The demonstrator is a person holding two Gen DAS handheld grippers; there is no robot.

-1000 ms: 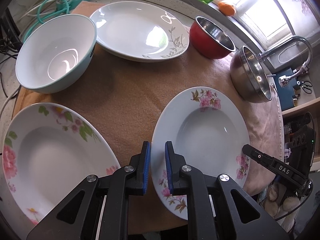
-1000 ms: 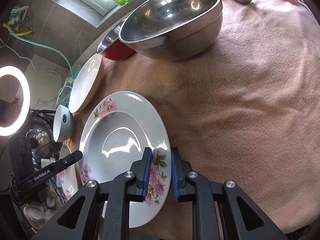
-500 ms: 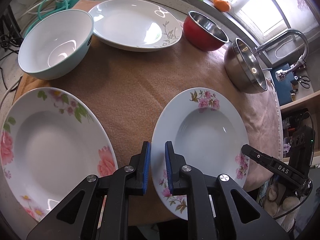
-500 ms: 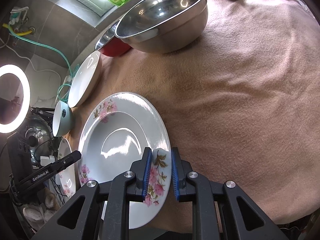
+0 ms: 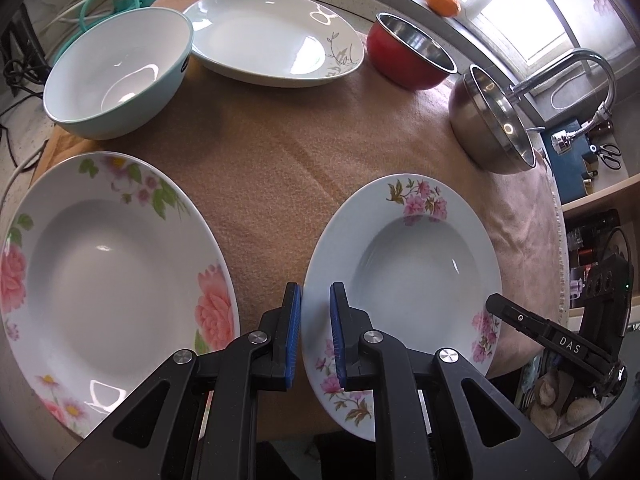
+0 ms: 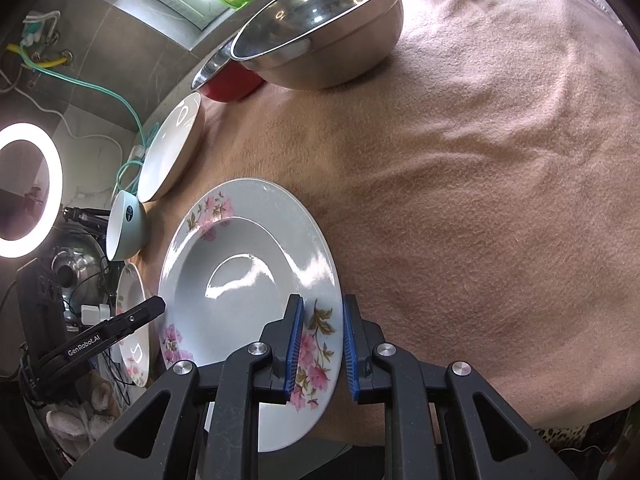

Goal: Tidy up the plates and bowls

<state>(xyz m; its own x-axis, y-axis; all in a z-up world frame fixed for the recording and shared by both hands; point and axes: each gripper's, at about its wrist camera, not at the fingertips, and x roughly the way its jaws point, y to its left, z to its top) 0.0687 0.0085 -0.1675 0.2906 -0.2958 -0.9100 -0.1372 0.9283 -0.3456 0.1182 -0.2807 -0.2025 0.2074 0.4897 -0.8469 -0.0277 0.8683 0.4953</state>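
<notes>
While both grippers clamp opposite edges of one dish, the other crockery sits spread over a tan fleece cloth (image 5: 280, 160). Farthest left in the left wrist view lies a large white deep plate with pink roses and green leaves (image 5: 108, 272), flat on the cloth. Behind it stands a pale teal bowl with a white inside (image 5: 120, 72), and just beside that, a white oval dish with a grey leaf sprig (image 5: 272, 40). The left gripper (image 5: 314, 336) comes next, its blue pads pinched on the near left rim of the smaller white deep plate with pink blossoms (image 5: 404, 264), which sits at the cloth's front edge, its near rim jutting past that edge. Behind this plate, to the right, are a red bowl with a steel lining (image 5: 408, 56) and a plain steel mixing bowl (image 5: 492, 128), close together near a chrome tap (image 5: 576, 76). Seen from the right wrist, the right gripper (image 6: 322, 344) grasps the same plate's opposite rim, over a printed blossom.
</notes>
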